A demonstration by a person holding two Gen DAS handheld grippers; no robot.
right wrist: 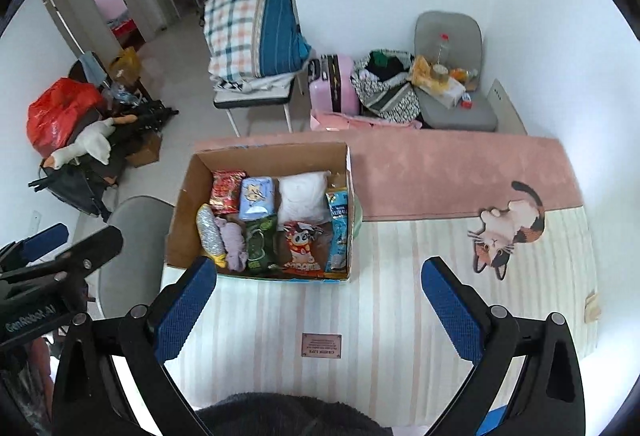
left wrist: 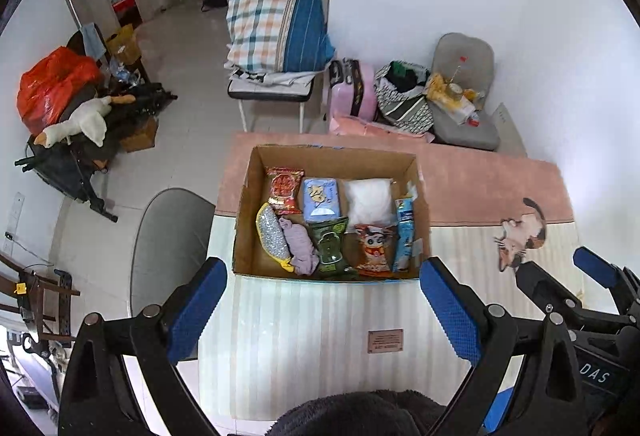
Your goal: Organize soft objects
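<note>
Both grippers, left (left wrist: 322,300) and right (right wrist: 318,298), are hovering wide open and empty over the mat (right wrist: 380,296), pulled back from the box (right wrist: 182,203) where the soft packets (right wrist: 300,248) are lying packed in rows, apparently finished.
</note>
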